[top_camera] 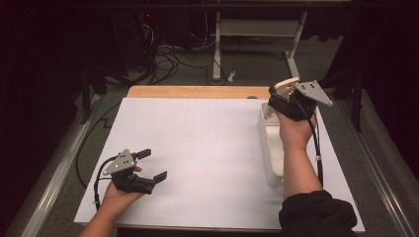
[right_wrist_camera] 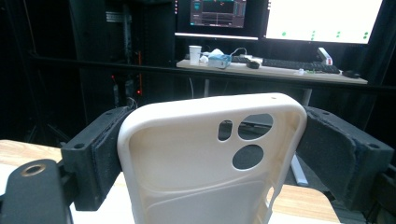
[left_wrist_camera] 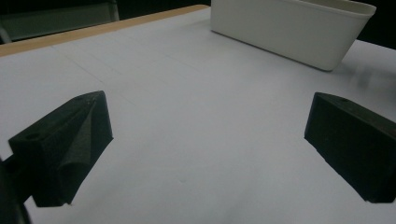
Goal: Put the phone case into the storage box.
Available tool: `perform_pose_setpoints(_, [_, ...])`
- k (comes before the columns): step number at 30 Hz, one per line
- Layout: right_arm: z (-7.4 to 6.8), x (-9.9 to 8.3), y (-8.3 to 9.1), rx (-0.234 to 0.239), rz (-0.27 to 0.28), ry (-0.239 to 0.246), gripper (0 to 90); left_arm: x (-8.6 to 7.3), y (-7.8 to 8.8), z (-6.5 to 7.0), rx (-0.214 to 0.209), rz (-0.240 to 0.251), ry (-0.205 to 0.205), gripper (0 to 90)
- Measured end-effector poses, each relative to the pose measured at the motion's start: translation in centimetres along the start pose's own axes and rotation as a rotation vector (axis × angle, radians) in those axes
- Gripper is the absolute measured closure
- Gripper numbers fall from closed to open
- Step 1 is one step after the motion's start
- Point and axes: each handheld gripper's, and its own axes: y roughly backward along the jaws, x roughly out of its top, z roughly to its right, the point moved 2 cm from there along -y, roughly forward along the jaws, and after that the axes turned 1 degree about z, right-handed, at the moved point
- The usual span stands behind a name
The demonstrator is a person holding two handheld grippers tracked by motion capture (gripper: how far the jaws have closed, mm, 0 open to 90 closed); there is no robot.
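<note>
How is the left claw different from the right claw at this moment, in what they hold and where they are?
The right claw is shut on a cream phone case, gripping its two sides; the left claw is open and holds nothing. In the high view, the right claw is raised above the far end of the white bin, while the left claw stays low over the white sheet, near the person. Both have black jaws and a grey plate on top.

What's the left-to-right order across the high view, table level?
Left tongs, open on nothing → bare white sheet → white bin → right tongs, shut on the cream phone case above the bin's far end.
</note>
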Motion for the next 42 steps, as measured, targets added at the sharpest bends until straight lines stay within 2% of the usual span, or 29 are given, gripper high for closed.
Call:
perform_pose_setpoints(4, [-0.1,-0.3,-0.5,-0.008,-0.01,-0.002,13.6,0.0,0.0,0.0,-0.002,-0.002,0.002,1.8])
perform_pose_setpoints(12, [0.2,-0.4,-0.9,-0.014,0.016,-0.023,13.6,-0.1,0.0,0.1,-0.006,-0.005,0.005,1.9])
perform_pose_setpoints(22, [0.2,-0.8,-1.3,-0.024,0.009,-0.02,13.6,-0.1,0.0,0.2,-0.009,-0.005,0.005,2.1])
perform_pose_setpoints(42, [0.4,-2.7,-2.9,-0.039,-0.073,-0.026,13.4,0.0,0.1,0.3,-0.015,0.004,0.014,2.2])
